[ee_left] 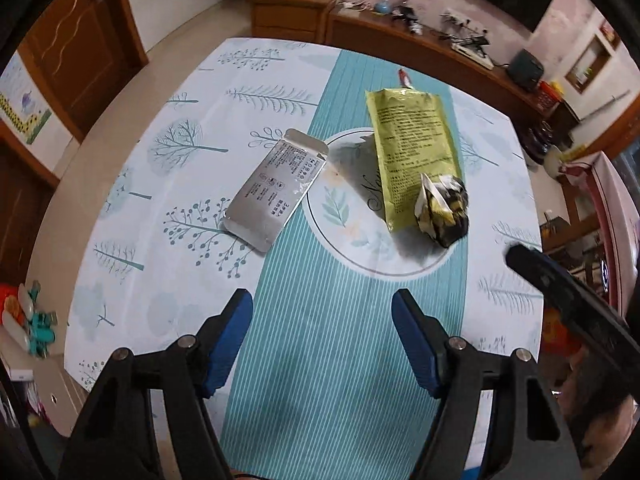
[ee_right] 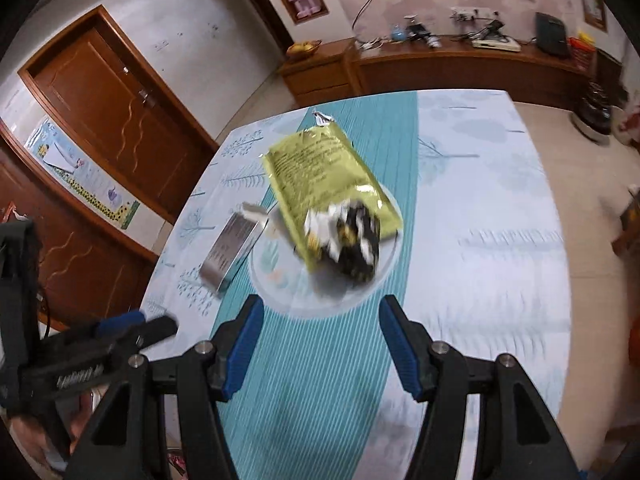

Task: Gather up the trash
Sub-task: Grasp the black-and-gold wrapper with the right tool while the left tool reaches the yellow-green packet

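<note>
While both grippers hang above the near edge of the table (ee_left: pixel 132 264), its tree-patterned cloth with a teal striped band carries three pieces of trash. Farthest left lies a flattened silver carton (ee_left: pixel 276 188) with printed text, one flap open, resting partly on the white tree print and partly on the teal band. The left gripper (ee_left: pixel 322 340) has its blue-padded jaws spread apart with nothing between them. Just right of the carton, over the round leaf emblem, lies a yellow-green pouch (ee_left: pixel 412 148), and a crumpled black, white and yellow wrapper (ee_left: pixel 442 210) sits against its near right corner. The right gripper (ee_right: pixel 322 346) points at that wrapper, jaws likewise wide and holding nothing.
</note>
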Tool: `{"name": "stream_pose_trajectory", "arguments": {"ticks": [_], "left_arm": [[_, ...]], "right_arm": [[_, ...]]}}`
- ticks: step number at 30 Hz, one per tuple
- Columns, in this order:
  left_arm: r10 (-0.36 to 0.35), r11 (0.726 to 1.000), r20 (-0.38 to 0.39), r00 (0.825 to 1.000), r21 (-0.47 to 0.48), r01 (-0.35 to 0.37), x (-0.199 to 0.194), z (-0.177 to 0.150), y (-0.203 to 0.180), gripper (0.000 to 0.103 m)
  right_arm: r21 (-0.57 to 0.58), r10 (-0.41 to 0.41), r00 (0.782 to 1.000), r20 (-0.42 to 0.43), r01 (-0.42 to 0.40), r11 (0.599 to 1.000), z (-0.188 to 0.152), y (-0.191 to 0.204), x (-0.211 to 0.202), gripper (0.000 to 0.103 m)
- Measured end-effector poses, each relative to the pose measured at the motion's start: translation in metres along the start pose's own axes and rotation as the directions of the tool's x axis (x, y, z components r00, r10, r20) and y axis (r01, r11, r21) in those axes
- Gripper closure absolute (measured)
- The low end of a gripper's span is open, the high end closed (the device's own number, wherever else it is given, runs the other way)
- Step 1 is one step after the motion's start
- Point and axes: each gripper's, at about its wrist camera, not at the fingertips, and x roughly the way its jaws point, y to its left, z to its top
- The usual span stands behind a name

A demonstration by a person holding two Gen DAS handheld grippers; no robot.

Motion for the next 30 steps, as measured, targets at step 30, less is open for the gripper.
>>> {"name": "stream_pose_trajectory", "arguments": {"ticks": [30], "left_arm": [[-0.068,0.998,-0.042,0.997,-0.014,0.067,0.082,0.105,-0.040,0.033]], "right_arm": [[-0.032,0.146,0.970,-0.194,-0.156,0.987,0.038,-0.023,0.096,0.036]]}}
